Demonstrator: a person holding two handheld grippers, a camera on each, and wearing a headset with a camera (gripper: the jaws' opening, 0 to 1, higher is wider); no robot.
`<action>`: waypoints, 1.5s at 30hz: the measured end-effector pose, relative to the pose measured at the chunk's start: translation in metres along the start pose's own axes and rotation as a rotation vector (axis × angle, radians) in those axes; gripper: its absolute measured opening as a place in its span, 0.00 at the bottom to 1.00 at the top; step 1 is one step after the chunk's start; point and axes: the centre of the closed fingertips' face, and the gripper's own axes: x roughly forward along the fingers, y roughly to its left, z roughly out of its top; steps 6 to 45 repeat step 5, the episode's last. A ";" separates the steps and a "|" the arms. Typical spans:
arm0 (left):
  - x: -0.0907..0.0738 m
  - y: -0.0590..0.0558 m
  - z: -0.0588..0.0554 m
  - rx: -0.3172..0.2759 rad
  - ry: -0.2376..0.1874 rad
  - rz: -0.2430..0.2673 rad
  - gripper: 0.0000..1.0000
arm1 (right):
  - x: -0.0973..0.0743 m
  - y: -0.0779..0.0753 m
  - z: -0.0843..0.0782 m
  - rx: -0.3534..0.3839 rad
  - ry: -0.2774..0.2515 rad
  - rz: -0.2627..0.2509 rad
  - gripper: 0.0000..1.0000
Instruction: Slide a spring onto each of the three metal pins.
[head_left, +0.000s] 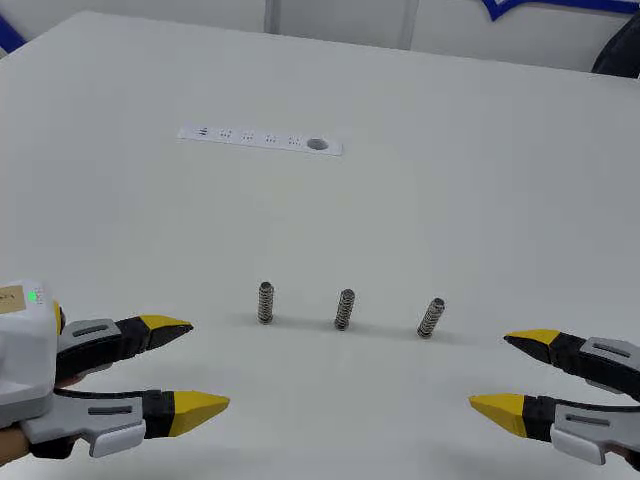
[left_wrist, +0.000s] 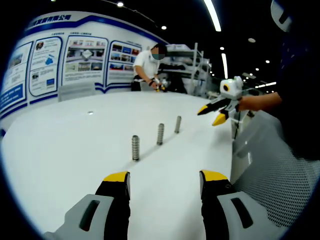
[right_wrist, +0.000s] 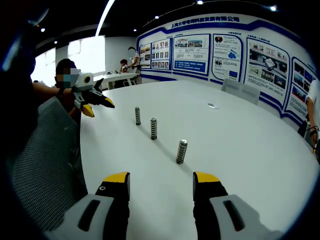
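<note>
The white worktop spreads wide, with both tools held low over its near edge. The left hand-held gripper comes in from the left, a hand behind its white body, yellow-tipped jaws spread wide and holding nothing. The right hand-held gripper mirrors it from the right, jaws equally wide and empty. The two point inward toward each other and stand well apart.

In the left gripper view, a grey mesh chair back sits just beside the worktop's edge. A person in a white shirt stands at a far table before blue-framed wall posters.

Far across the worktop lies a thin white strip with a grey round spot at one end.

Between the grippers, a little farther out, three springs stand in a row, apart from one another: the left spring and middle spring upright, the right spring leaning slightly. What holds them up is hidden inside the coils. Bare worktop lies between each gripper and the row.
</note>
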 end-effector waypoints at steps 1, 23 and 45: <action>0.000 0.000 0.000 0.000 -0.001 0.000 0.57 | 0.000 0.000 0.000 0.001 0.001 0.001 0.52; 0.000 0.000 0.000 0.000 -0.001 0.001 0.58 | 0.000 0.000 0.000 0.000 0.001 -0.001 0.52; 0.000 0.000 0.000 0.000 -0.001 0.001 0.58 | 0.000 0.000 0.000 0.000 0.001 -0.001 0.52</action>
